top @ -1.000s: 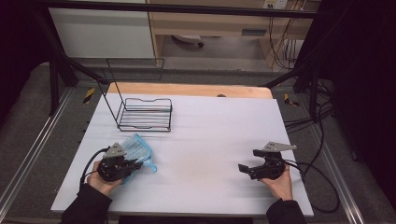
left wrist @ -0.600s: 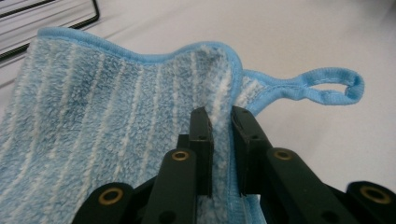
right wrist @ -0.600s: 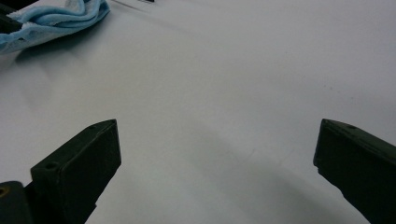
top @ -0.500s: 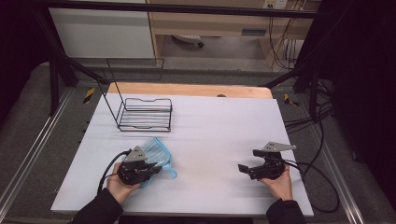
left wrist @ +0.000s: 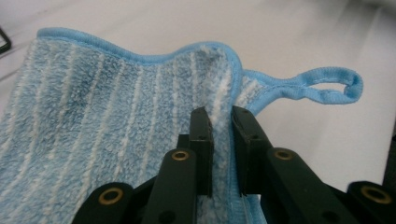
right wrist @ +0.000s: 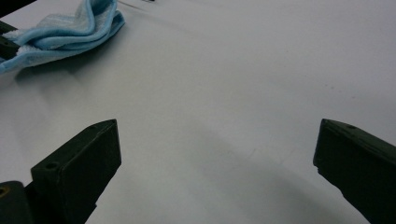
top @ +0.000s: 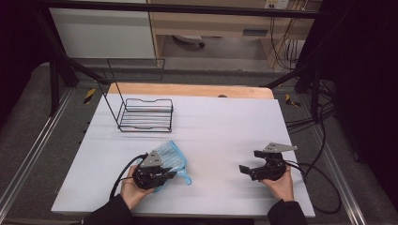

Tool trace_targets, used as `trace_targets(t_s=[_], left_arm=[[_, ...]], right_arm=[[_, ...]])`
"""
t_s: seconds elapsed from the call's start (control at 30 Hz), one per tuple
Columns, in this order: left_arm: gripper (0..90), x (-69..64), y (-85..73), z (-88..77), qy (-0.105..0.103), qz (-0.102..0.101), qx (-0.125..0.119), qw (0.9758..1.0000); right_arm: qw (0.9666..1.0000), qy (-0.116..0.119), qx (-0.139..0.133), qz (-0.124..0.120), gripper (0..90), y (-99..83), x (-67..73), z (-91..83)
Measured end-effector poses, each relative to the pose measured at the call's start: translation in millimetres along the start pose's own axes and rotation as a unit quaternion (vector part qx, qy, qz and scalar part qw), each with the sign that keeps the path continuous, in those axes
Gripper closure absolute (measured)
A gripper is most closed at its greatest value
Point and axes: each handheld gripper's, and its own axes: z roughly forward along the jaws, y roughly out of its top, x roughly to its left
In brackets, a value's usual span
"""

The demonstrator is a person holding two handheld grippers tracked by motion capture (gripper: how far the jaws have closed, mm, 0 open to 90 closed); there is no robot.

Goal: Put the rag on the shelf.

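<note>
While pinched, blue cloth (left wrist: 107, 140) fills left gripper (left wrist: 222, 140)

Wire rack (top: 146, 115) far-left; bare table (top: 220, 136) elsewhere

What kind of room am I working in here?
Probably a lab recording bench: a white table inside a black metal frame, loose cables alongside, and props only: a wire rack and a blue cloth.

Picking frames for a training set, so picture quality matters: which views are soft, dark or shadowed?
High view: dark surroundings, white table evenly lit, everything small. Left gripper view: blue cloth is sharp, its loop softer. Right gripper view: near jaws of the right tongs blurred, with a broad soft shadow on the table between them.
</note>
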Motion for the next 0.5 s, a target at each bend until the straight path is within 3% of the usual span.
trace_targets(t_s=[0.1,0.27,0.33,0.4,0.5], left_arm=[[78.2,-2.2,-1.1,2.0,-0.005,0.002,0.004,1.0000],[73.3,-0.8,-4.9,2.5,-0.017,-0.013,0.012,0.9997],[64.3,-1.9,-5.4,-1.8,-0.022,-0.022,0.007,0.9995],[61.5,-2.3,-5.8,-9.9,-0.026,-0.029,-0.002,0.9992],[50.8,0.3,-8.8,-23.7,-0.015,-0.038,-0.009,0.9991]], right_arm=[[1.0000,0.000,0.001,-0.001,1.4,-0.2,0.0,0.0],[1.0000,0.000,0.001,-0.002,1.4,-0.4,0.2,1.0],[1.0000,0.001,0.000,0.000,1.6,-0.5,0.5,1.1],[1.0000,0.001,0.001,0.000,1.6,-0.5,0.6,1.1],[1.0000,0.003,0.001,0.002,2.0,-0.7,1.2,1.8]])
